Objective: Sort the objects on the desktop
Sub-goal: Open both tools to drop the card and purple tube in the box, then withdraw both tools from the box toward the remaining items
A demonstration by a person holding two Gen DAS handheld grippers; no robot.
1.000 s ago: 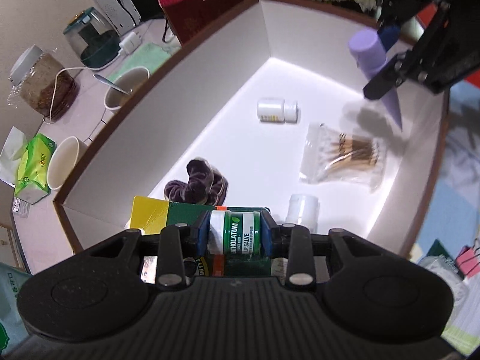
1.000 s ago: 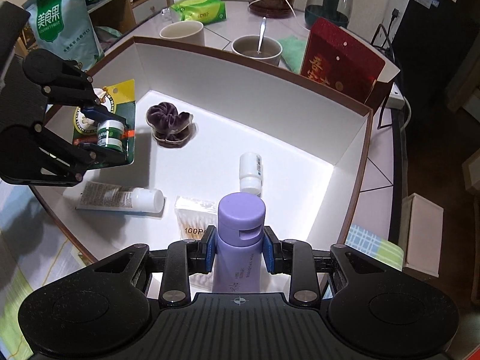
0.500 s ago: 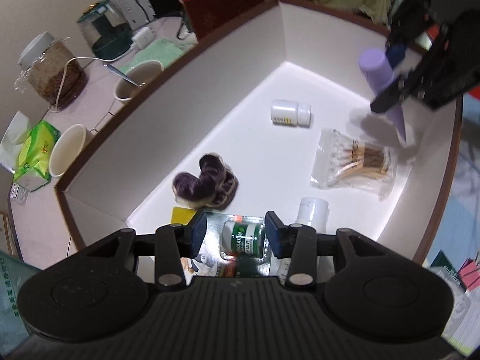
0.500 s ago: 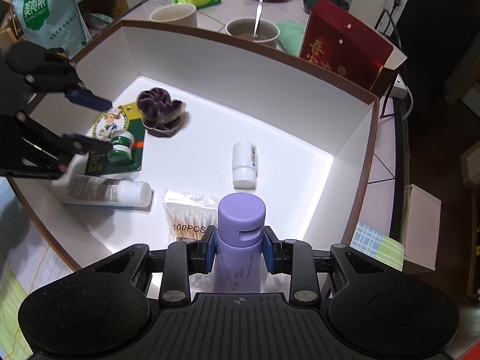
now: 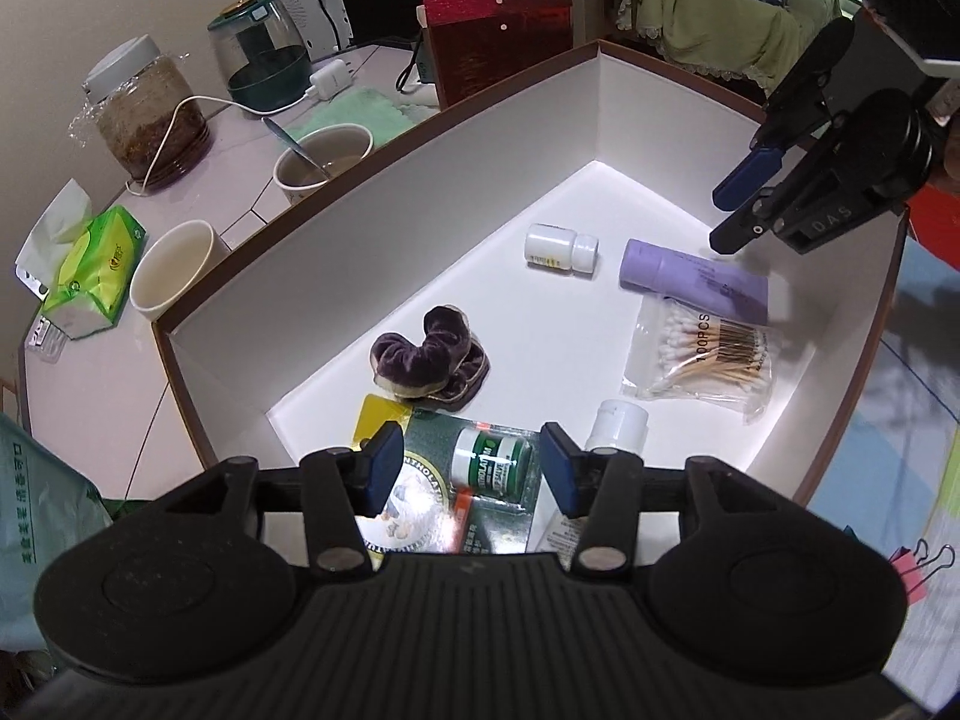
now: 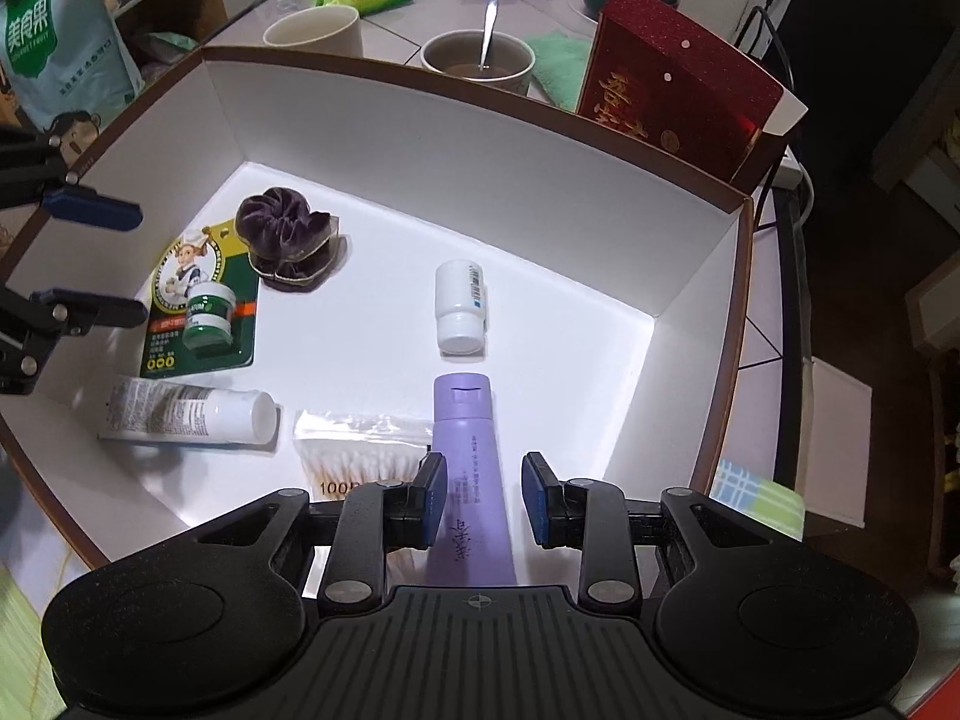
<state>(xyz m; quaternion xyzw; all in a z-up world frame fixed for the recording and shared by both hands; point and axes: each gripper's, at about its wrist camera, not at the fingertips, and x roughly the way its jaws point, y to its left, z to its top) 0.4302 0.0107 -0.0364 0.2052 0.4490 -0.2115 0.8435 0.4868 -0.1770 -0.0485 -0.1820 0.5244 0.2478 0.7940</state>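
From the left wrist view, the left gripper (image 5: 471, 468) hangs with its blue-padded jaws spread apart and nothing between them, above the near corner of a white box (image 5: 372, 204) with a brown rim. Directly beneath lies a green blister card (image 5: 444, 498) carrying one small green-and-white salve jar (image 5: 492, 463), flat on the box floor. Six things lie in the box: the card, one dark purple velvet scrunchie (image 5: 429, 360) touching the card's far edge, one small white pill bottle (image 5: 561, 247) on its side toward the far corner, one lilac tube (image 5: 693, 288) lying flat just beside it, one clear bag of cotton swabs (image 5: 702, 363) printed "100PCS" with the tube resting on its far edge, and one white tube (image 5: 615, 426) by the near wall, partly hidden by the gripper. The right gripper (image 5: 741, 204) hovers over the box's right wall, its jaws apart and empty. Outside the box stand two cups: one empty (image 5: 171, 270), one holding a spoon (image 5: 321, 159).

From the right wrist view, the right gripper (image 6: 483, 501) is spread wide, with the lilac tube (image 6: 474, 468) lying on the floor below it, cap pointing away, touching neither pad. The swab bag (image 6: 354, 450) lies just left of it, the white tube (image 6: 186, 411) further left along the near wall, the pill bottle (image 6: 461, 306) beyond the tube's cap. The card (image 6: 201, 306) and scrunchie (image 6: 285, 237) sit by the left wall, under the left gripper (image 6: 114, 264), whose jaws are parted.
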